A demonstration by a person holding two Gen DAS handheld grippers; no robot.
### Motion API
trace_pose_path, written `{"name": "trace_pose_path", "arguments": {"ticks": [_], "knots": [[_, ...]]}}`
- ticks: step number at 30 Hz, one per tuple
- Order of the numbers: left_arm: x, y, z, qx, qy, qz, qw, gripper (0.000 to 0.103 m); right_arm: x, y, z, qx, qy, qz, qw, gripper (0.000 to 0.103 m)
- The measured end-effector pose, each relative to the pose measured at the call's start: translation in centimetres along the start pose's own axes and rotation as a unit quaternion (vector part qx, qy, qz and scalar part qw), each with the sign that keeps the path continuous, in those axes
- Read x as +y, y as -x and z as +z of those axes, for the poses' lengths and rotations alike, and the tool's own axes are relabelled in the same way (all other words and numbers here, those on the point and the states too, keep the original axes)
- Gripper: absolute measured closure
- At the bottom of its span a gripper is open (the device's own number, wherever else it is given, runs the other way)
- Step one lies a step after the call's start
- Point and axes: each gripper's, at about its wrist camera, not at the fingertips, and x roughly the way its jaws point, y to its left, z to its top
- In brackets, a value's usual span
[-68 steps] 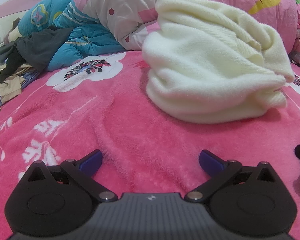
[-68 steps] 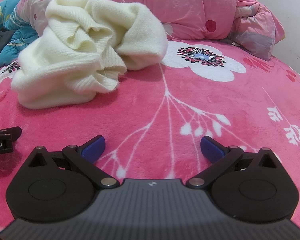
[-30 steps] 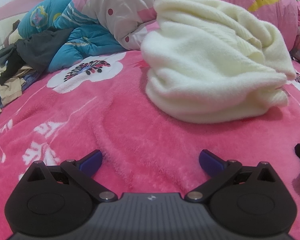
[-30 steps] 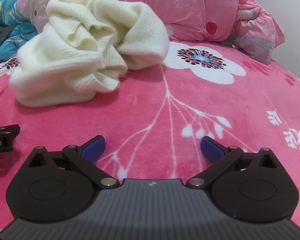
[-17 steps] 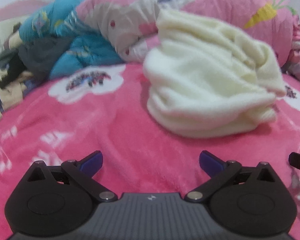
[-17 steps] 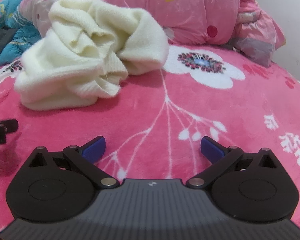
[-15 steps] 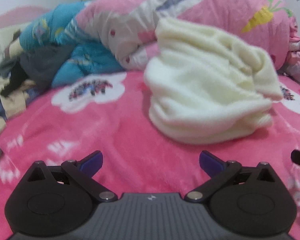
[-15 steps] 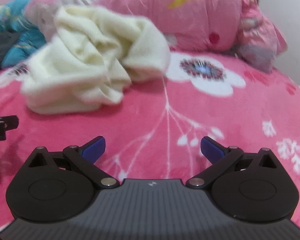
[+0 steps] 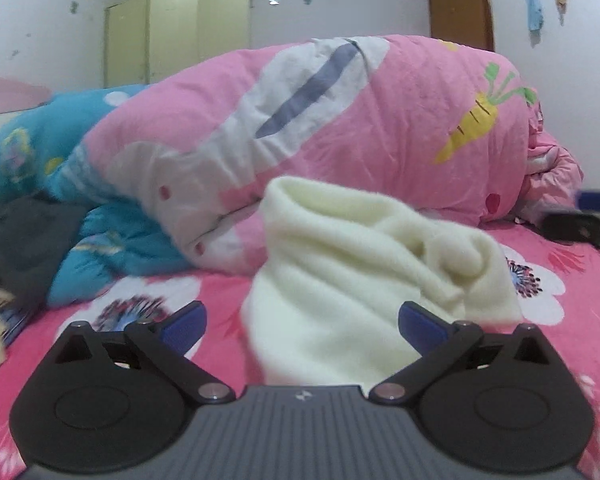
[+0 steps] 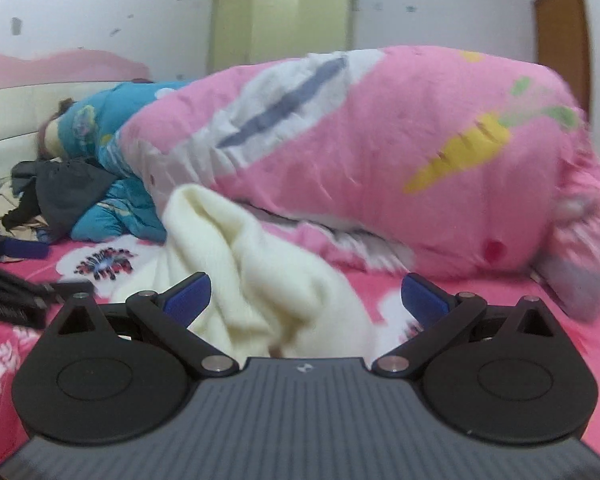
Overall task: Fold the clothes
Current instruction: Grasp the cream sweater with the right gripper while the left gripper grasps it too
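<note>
A cream knitted sweater [image 9: 364,276] lies crumpled in a heap on the pink flowered bedspread [image 9: 572,280]. In the left wrist view my left gripper [image 9: 302,326] is open, its blue-tipped fingers spread on either side of the heap's near part. The right wrist view shows the same sweater [image 10: 260,280] rising between the spread fingers of my right gripper [image 10: 304,298], which is open too. Whether either gripper touches the cloth I cannot tell. The right gripper [image 9: 580,228] shows as a dark blur at the left view's right edge.
A big pink quilt with carrot prints [image 9: 380,128] is rolled up behind the sweater. A blue quilt [image 9: 100,240] and dark clothes [image 10: 64,192] pile up at the left. A yellow wardrobe [image 10: 280,28] and a brown door [image 9: 460,8] stand beyond the bed.
Both grippers have moved forward to the sweater and tilted up, so the room behind now shows. The sweater now sits between each gripper's fingers. Both stay open.
</note>
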Motion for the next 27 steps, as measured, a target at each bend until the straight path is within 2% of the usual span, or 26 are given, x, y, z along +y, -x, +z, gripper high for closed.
{"name": "trace_pose_path", "arguments": {"ticks": [3, 6, 9, 11, 12, 13, 14, 15, 17, 19, 23, 24, 25, 27], "knots": [[0.3, -3.9, 0.5, 0.019, -0.008, -0.005, 0.9998, 0.015, 0.1, -4.7, 2.0, 0.018, 0.012, 0.028, 0.999, 0.002], [0.7, -6.8, 0.3, 0.047, -0.002, -0.020, 0.9987, 0.031, 0.3, -9.6, 3.4, 0.057, 0.012, 0.051, 0.997, 0.003], [0.8, -8.1, 0.1, 0.052, 0.009, -0.053, 0.9972, 0.032, 0.4, -13.1, 3.3, 0.106, 0.019, 0.055, 0.993, 0.012], [0.4, -8.6, 0.0, 0.054, 0.003, -0.067, 0.9963, 0.034, 0.3, -14.8, 2.7, 0.143, 0.016, 0.055, 0.988, 0.032], [0.0, -8.8, -0.2, 0.056, -0.004, -0.071, 0.9959, 0.040, 0.2, -15.4, 2.4, 0.156, 0.010, 0.056, 0.986, 0.036], [-0.3, -9.1, -0.4, 0.057, -0.011, -0.075, 0.9955, 0.050, 0.1, -15.6, 2.1, 0.163, 0.002, 0.055, 0.985, 0.044], [-0.5, -9.2, -0.5, 0.057, -0.016, -0.076, 0.9953, 0.053, -0.1, -15.5, 2.0, 0.166, -0.005, 0.058, 0.984, 0.055], [-0.7, -9.1, -0.7, 0.056, -0.017, -0.074, 0.9955, 0.056, -0.2, -15.1, 2.1, 0.163, -0.012, 0.066, 0.984, 0.060], [-0.9, -8.6, -0.9, 0.050, -0.019, -0.073, 0.9959, 0.066, -0.5, -14.2, 2.5, 0.157, -0.027, 0.081, 0.984, 0.089], [-0.9, -7.8, -0.8, 0.043, -0.021, -0.072, 0.9963, 0.077, -0.9, -13.0, 3.1, 0.150, -0.044, 0.091, 0.984, 0.091], [-0.8, -5.6, -0.5, 0.034, -0.018, -0.079, 0.9961, 0.076, -1.7, -10.3, 4.0, 0.129, -0.050, 0.099, 0.985, 0.094], [-1.2, -4.9, -0.5, 0.028, -0.022, -0.083, 0.9959, 0.071, -2.0, -9.7, 4.2, 0.124, -0.056, 0.102, 0.985, 0.095], [-1.8, -4.2, -0.4, 0.022, -0.029, -0.089, 0.9953, 0.064, -2.3, -9.2, 4.2, 0.120, -0.060, 0.104, 0.985, 0.095], [-3.4, -3.1, -0.5, 0.009, -0.049, -0.106, 0.9931, 0.023, -2.8, -8.4, 4.1, 0.115, -0.067, 0.107, 0.985, 0.096]]}}
